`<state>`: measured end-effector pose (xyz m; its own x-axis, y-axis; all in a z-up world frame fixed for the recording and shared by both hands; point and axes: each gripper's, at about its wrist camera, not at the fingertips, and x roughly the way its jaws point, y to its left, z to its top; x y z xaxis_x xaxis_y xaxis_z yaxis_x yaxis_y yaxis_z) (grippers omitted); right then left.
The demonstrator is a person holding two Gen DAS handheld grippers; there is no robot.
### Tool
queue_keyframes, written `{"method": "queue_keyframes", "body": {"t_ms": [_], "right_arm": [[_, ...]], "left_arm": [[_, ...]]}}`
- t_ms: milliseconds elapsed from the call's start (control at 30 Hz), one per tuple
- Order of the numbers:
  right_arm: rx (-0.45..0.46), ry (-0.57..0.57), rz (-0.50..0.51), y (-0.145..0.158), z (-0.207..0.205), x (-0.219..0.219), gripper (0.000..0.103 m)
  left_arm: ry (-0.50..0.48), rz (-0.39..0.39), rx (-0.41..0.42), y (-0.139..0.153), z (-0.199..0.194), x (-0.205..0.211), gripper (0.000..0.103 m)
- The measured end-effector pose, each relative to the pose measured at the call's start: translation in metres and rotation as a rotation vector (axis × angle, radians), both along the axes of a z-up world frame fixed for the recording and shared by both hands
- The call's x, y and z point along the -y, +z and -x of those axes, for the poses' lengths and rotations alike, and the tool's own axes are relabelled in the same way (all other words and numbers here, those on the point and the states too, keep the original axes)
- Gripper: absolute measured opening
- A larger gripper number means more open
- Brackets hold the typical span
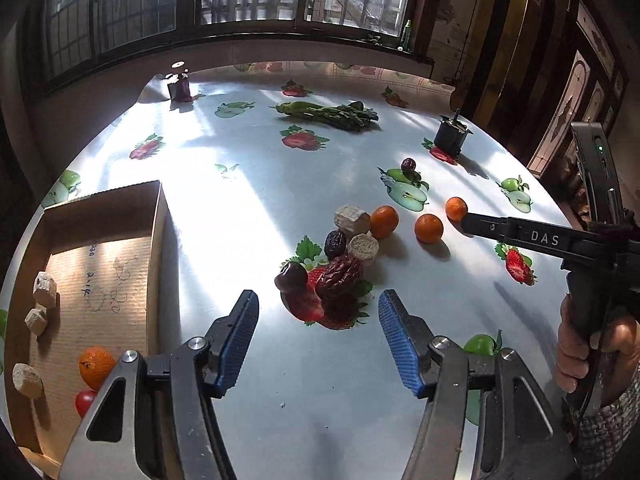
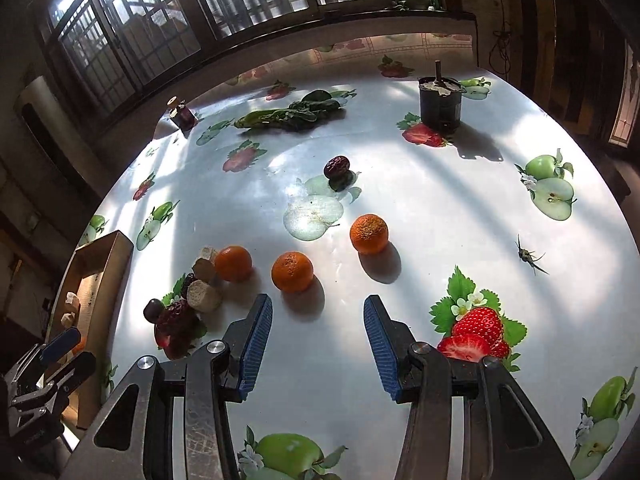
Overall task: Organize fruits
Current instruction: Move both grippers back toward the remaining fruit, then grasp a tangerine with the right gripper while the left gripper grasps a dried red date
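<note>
My left gripper [image 1: 318, 308] is open and empty just short of a cluster: a large red date [image 1: 339, 278], a dark plum [image 1: 291, 277], a small dark date [image 1: 335, 243] and two beige chunks [image 1: 352, 219]. Three oranges [image 1: 429, 228] lie right of the cluster. My right gripper [image 2: 318, 316] is open and empty, just before the middle orange [image 2: 292, 271]. It also shows in the left wrist view [image 1: 466, 222] beside the far orange. A cardboard box [image 1: 158, 248] at left holds an orange [image 1: 95, 366], a red tomato and beige chunks.
A lone date [image 2: 337, 167] lies further back. Green vegetables [image 1: 330, 113], a black pot [image 2: 440, 102] and a small dark bottle [image 1: 182, 86] stand near the table's far edge. The tablecloth has printed fruit. An insect [image 2: 528, 256] sits at the right.
</note>
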<state>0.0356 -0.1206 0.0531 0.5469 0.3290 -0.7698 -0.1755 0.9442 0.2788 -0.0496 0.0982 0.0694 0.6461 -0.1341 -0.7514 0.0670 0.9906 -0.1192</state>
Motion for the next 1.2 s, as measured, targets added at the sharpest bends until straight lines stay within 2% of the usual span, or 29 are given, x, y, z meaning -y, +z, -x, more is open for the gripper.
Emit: {"method": "queue_keyframes", "body": {"t_ms": [167,333,467,567,633,700,900,1067,1200], "right_arm": [[0.008,0.005,-0.021,-0.015,-0.021,-0.014,0.051],[0.002,0.019,-0.006,-0.027,-0.032,-0.023,0.051],[-0.009,0.03,-0.019,-0.034,-0.037,-0.026,0.051],[-0.014,0.032,-0.01,-0.04,-0.039,-0.028,0.051],[-0.005,0.035,0.001,-0.04,-0.039,-0.03,0.051],[0.002,0.035,0.008,-0.04,-0.038,-0.031,0.051],[0.038,0.051,0.102,-0.04,-0.033,-0.044,0.045],[0.061,0.054,0.138,-0.042,-0.031,-0.049,0.045],[0.083,0.059,0.19,-0.043,-0.027,-0.056,0.044]], "left_arm": [[-0.072,0.049,-0.019,-0.015,-0.025,0.012,0.061],[-0.106,-0.002,-0.023,-0.027,-0.044,0.023,0.061],[-0.104,0.012,-0.054,-0.038,-0.054,0.019,0.06],[-0.119,0.008,-0.039,-0.04,-0.054,0.022,0.057],[-0.132,0.009,-0.041,-0.043,-0.055,0.025,0.042],[-0.149,0.018,-0.054,-0.048,-0.056,0.028,0.036],[-0.167,0.027,-0.064,-0.056,-0.055,0.034,0.033],[-0.165,0.038,-0.055,-0.057,-0.054,0.033,0.033],[-0.154,0.019,-0.046,-0.057,-0.052,0.033,0.025]]}}
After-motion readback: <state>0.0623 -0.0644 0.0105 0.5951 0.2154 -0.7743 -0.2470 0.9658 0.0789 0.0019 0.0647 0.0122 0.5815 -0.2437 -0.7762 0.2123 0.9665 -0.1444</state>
